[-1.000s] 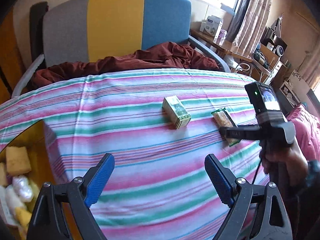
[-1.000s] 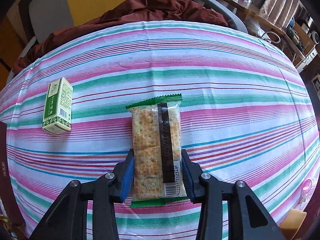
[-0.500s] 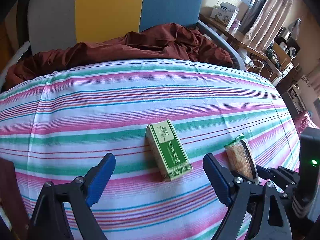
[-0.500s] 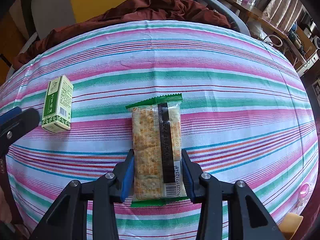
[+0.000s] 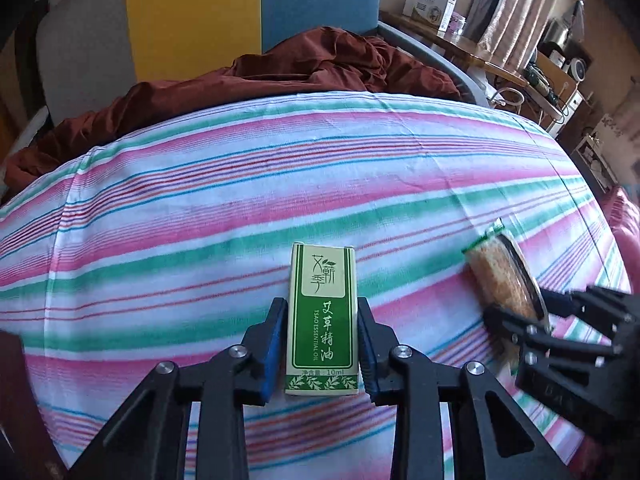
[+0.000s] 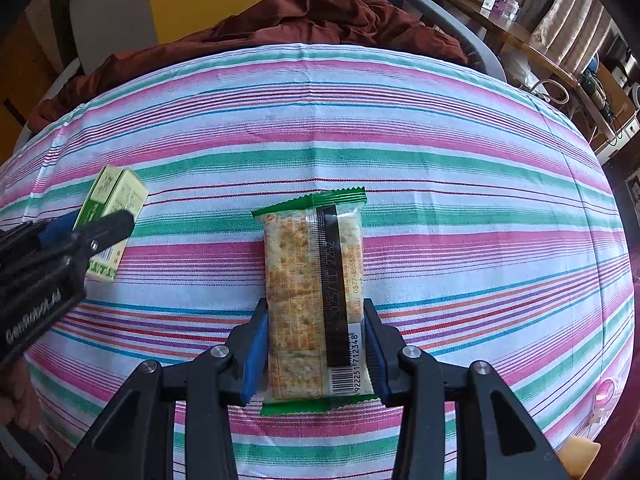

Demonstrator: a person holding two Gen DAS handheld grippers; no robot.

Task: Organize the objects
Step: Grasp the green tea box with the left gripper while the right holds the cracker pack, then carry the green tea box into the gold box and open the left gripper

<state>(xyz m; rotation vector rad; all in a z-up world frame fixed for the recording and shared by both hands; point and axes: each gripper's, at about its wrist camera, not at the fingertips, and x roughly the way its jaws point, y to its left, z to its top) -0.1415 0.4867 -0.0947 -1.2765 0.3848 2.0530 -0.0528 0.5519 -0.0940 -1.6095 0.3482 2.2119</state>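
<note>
Two handheld claws work side by side over a striped cloth surface (image 6: 440,128), each closed around its own item. The left claw (image 5: 322,340) pinches a green essential-oil box (image 5: 322,320) between its blue pads, the box lying flat with its long axis running from 6 toward 12 o'clock, straight along the fingers, its near end just past the pads and its far end pointing toward the rumpled maroon blanket (image 5: 320,64) at the surface's far edge. The right claw (image 6: 316,354) grips a cracker packet (image 6: 314,300) the same way, long axis again on the 6-to-12 line, barcode end nearest the camera and green crimped seal at the far end. In the left wrist view the packet sits at about 3 o'clock from the box, near it but apart; in the right wrist view the box appears at about 9 o'clock, partly covered by the left claw's black frame. Each item is already in the claw nearest to it, so neither needs to cross over. Both items appear to rest on the cloth, though whether either is slightly raised cannot be told. A likely next step is to lift and carry each to its place; no destination shows clearly in either view.
</note>
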